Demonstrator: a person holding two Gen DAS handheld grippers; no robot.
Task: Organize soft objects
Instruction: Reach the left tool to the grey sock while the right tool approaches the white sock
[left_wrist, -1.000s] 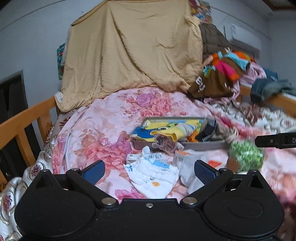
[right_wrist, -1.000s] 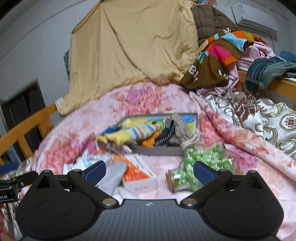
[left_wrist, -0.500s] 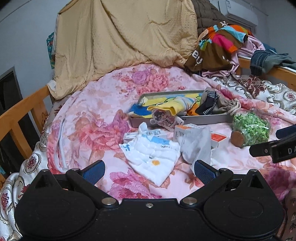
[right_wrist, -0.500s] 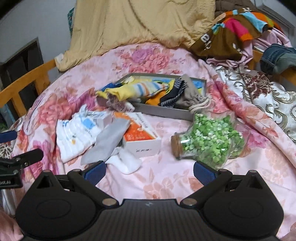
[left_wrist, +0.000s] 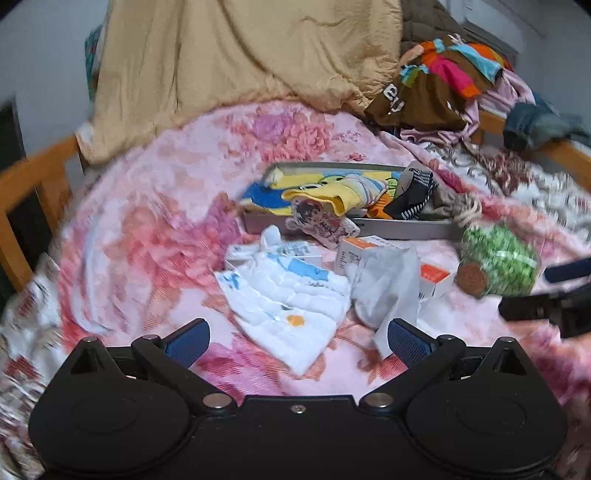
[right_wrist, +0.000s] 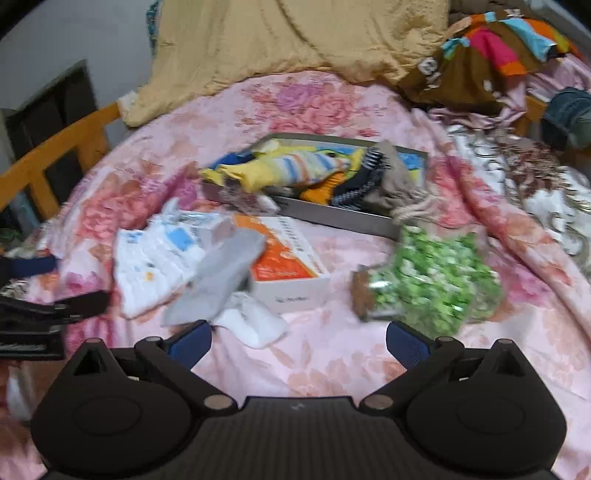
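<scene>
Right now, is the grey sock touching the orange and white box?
Touching. The right wrist view shows the grey sock draped over the orange and white box's left edge.

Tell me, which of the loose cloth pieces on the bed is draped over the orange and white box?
The grey sock. It lies across a corner of the orange and white box, while the white cloth with blue print lies flat on the bedspread beside it.

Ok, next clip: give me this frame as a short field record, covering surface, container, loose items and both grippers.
surface: pink floral bedspread
container: grey tray, holding colourful clothes
loose soft items: white cloth, grey sock
other items: orange-and-white box, jar of green pieces lying on its side
left gripper: open, empty, above the white cloth
right gripper: open, empty
image quality: motion blur in both views
</scene>
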